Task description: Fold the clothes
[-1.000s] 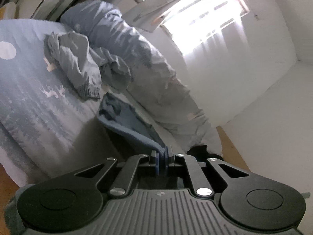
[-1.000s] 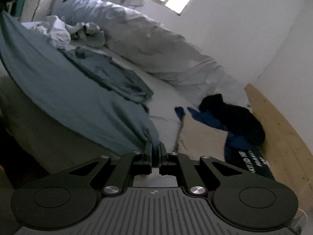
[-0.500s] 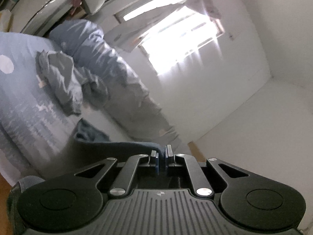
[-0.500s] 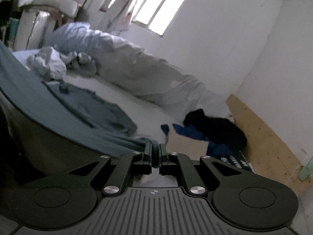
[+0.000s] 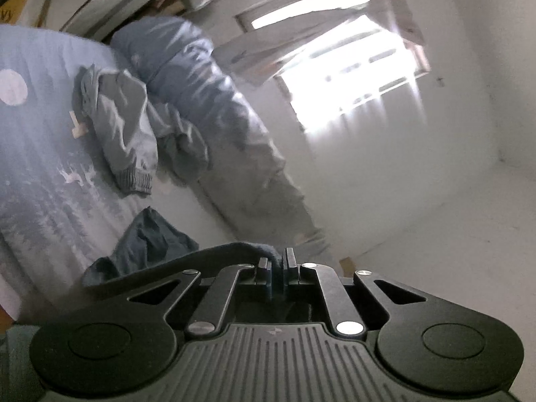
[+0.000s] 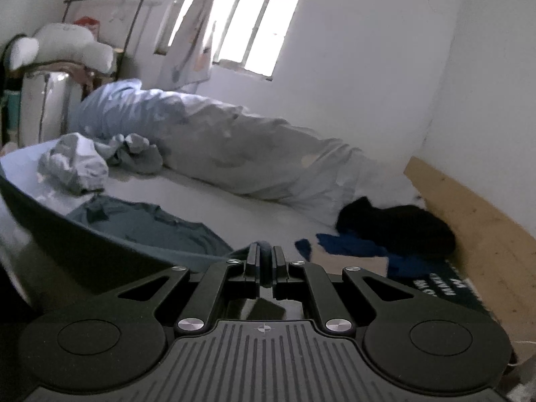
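Bed strewn with grey jacket, both tongs clamped on blue garment.

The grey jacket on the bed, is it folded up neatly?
No. The grey jacket lies crumpled in a heap on the bed, one cuffed sleeve sticking out.

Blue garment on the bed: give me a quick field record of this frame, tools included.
held item: blue garment, edge stretched between both tools
left tool: shut on the garment's edge
right tool: shut on the garment's edge
surface: bed with pale sheet
other clothes: crumpled grey jacket near the duvet; black garment by the wooden board
bedding: rolled duvet along the wall
fold status: not yet folded, part of the garment lies on the bed
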Tool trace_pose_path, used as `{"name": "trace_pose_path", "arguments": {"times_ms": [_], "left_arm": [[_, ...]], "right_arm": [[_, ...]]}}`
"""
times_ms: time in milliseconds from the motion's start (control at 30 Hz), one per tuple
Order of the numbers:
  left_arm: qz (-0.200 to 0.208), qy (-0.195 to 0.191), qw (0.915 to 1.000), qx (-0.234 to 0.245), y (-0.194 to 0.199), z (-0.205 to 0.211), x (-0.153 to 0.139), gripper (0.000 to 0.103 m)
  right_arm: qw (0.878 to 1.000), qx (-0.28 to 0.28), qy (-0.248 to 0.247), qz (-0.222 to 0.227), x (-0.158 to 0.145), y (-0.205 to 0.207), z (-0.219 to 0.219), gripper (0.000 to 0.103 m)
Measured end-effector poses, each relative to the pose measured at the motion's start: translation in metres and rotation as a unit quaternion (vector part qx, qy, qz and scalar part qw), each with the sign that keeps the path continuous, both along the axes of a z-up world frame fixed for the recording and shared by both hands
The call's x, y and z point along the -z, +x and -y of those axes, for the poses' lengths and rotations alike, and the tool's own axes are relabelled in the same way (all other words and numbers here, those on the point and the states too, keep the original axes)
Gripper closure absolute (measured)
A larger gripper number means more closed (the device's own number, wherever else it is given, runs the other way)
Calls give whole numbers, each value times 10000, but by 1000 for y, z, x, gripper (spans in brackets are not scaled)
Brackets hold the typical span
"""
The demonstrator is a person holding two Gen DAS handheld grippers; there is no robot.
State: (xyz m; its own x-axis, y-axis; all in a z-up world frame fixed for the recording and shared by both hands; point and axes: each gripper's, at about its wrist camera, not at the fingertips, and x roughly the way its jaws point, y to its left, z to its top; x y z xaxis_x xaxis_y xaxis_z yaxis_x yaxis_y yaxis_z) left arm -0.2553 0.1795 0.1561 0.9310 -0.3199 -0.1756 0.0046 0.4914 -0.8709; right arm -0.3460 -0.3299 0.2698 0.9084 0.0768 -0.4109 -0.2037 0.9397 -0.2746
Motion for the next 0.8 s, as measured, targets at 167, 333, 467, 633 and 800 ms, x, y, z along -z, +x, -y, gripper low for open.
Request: {"name": "trace_pose_path", "arguments": {"times_ms": [167, 333, 467, 633, 800], "left_arm": [[-482, -68, 9987, -129, 69, -5, 11, 94], [-866, 127, 9949, -501, 136, -13, 22, 94], [-1166, 313, 9907, -630, 192, -17, 31, 94], [-1625, 661, 9822, -678, 267, -15, 53, 94], [-2177, 734, 9700, -791, 336, -16, 107, 94]], "right_arm": [[9997, -21, 195, -146, 15, 71, 1, 96], [9993, -31, 265, -278, 31, 146, 0, 96], [9983, -38, 301, -498, 50, 213, -1, 96], [9957, 17, 268, -886, 89, 304, -2, 96], [9897, 52, 246, -1408, 146, 382, -6, 96]]}}
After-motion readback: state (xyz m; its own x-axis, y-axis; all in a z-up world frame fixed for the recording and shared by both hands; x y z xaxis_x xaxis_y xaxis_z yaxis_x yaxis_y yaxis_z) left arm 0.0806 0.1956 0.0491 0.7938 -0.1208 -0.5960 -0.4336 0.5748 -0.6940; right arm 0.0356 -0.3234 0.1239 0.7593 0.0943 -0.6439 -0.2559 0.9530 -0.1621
